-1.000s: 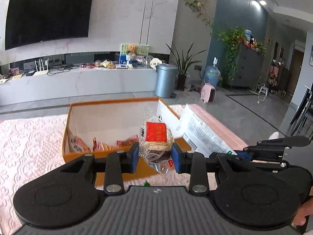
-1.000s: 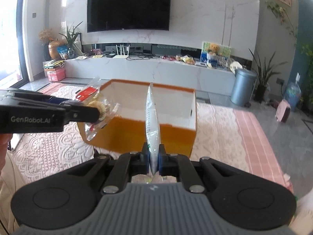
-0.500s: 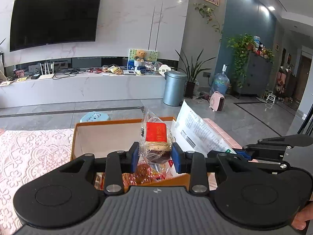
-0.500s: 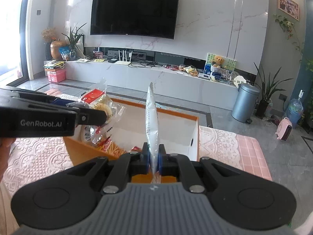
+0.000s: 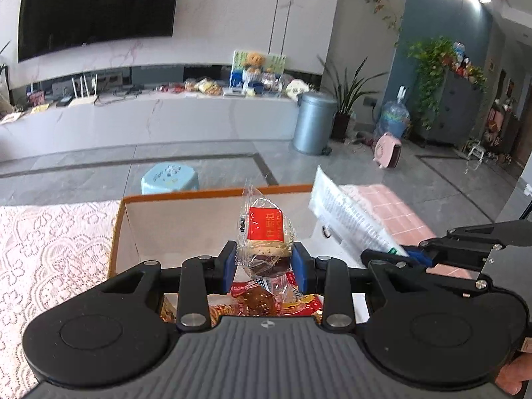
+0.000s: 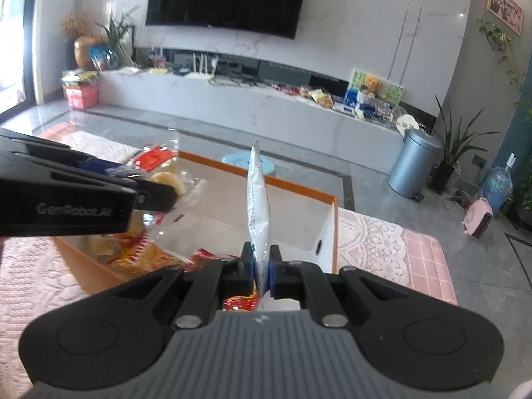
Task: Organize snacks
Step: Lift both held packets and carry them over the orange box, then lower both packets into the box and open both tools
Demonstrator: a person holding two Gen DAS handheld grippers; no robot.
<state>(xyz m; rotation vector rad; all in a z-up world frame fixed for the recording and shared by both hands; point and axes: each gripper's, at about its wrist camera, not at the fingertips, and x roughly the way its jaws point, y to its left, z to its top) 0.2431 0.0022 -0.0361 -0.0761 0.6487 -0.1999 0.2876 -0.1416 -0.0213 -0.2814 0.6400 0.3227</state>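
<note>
My left gripper point(image 5: 264, 262) is clamped on a clear-wrapped pastry with a red label point(image 5: 266, 239), holding it above the open orange box point(image 5: 212, 196) on the lace-covered table point(image 5: 50, 249). My right gripper point(image 6: 261, 266) is pinched nearly closed on a flat white sachet point(image 6: 257, 206) standing upright over the same box, where red and yellow snack packets point(image 6: 143, 252) already lie inside.

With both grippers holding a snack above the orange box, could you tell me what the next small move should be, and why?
Probably lower the left gripper a little and open it. Its clear-wrapped pastry already hangs over the open orange box, where other snacks lie, so it should drop in. The right gripper, shut on a white sachet, can follow.
</note>
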